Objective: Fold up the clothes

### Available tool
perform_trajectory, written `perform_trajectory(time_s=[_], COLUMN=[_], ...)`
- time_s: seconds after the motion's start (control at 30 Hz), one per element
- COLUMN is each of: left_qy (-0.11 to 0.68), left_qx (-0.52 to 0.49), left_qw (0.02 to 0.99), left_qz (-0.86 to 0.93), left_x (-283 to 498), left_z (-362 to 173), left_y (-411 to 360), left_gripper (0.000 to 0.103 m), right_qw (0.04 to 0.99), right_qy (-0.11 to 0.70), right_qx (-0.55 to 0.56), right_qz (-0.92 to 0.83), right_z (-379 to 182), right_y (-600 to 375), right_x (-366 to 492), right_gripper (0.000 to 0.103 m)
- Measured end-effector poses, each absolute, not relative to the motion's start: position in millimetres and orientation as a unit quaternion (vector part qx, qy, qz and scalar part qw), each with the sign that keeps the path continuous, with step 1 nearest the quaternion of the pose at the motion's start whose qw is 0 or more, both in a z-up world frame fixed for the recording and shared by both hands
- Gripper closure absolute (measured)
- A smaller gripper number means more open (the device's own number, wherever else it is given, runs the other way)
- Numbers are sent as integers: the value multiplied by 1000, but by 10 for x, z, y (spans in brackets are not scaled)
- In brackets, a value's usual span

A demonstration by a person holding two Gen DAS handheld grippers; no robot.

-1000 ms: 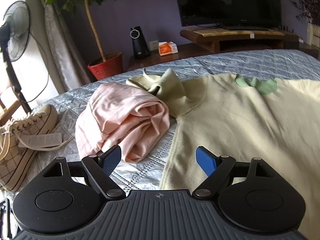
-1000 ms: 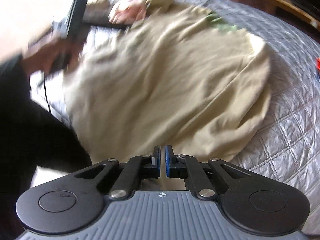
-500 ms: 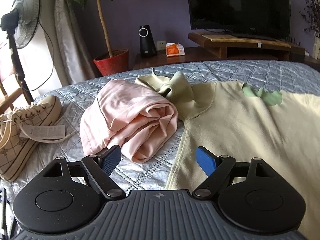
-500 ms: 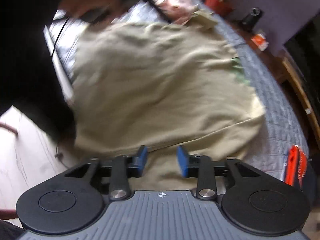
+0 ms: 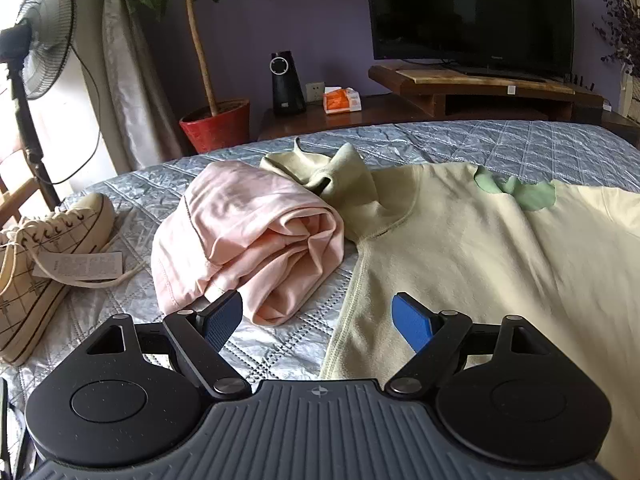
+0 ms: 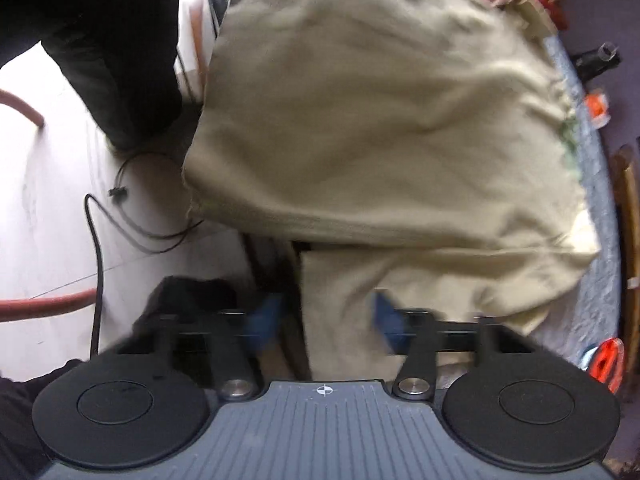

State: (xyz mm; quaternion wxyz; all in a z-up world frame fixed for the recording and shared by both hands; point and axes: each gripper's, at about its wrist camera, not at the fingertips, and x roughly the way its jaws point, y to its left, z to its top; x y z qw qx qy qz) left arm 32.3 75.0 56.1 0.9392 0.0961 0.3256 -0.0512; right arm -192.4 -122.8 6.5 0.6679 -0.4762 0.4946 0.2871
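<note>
A pale yellow sweatshirt (image 5: 480, 264) with a green collar (image 5: 516, 192) lies spread on the bed, its far sleeve (image 5: 344, 176) bunched up. My left gripper (image 5: 316, 304) is open just above the sweatshirt's left side seam, holding nothing. In the blurred right wrist view the sweatshirt (image 6: 380, 120) reaches the bed's edge and a sleeve (image 6: 340, 300) hangs over it. My right gripper (image 6: 324, 316) points steeply down with that sleeve between its jaws. The jaws are closing but still stand apart.
A crumpled pink garment (image 5: 248, 232) lies left of the sweatshirt on the grey quilt (image 5: 280, 340), with a checked sneaker (image 5: 44, 256) further left. Beyond the bed stand a fan (image 5: 40, 40), a potted plant (image 5: 216, 124) and a TV (image 5: 472, 12). Cables (image 6: 96, 240) and a person's dark leg (image 6: 108, 40) are on the floor.
The right gripper rolled and sank toward the bed's edge. Its jaws went from shut to apart, and the hanging sleeve now lies between them. The left gripper stayed put.
</note>
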Motion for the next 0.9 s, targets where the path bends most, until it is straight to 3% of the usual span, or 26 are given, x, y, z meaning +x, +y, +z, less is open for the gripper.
perform_trajectory(time_s=[0.17, 0.23, 0.4, 0.67, 0.9], left_qy=[328, 329, 332, 334, 334], left_qx=[96, 97, 108, 111, 118], left_qw=[938, 938, 936, 935, 933], left_qz=[-50, -50, -55, -54, -56], left_x=[339, 343, 338, 344, 341], left_z=[547, 541, 518, 502, 486], left_y=[750, 742, 702, 687, 656], left_gripper=[17, 17, 17, 17, 17], right_qw=[682, 690, 736, 790, 756], right_qy=[524, 535, 558, 548, 548], right_qx=[-411, -377, -243, -138, -241], right_qz=[303, 309, 297, 238, 265], right_z=[210, 269, 418, 545, 383], right_y=[-1382, -1442, -1714, -2128, -1837], right_x=[-1808, -1770, -1555, -1427, -1491], right_gripper=[95, 97, 98, 99, 91])
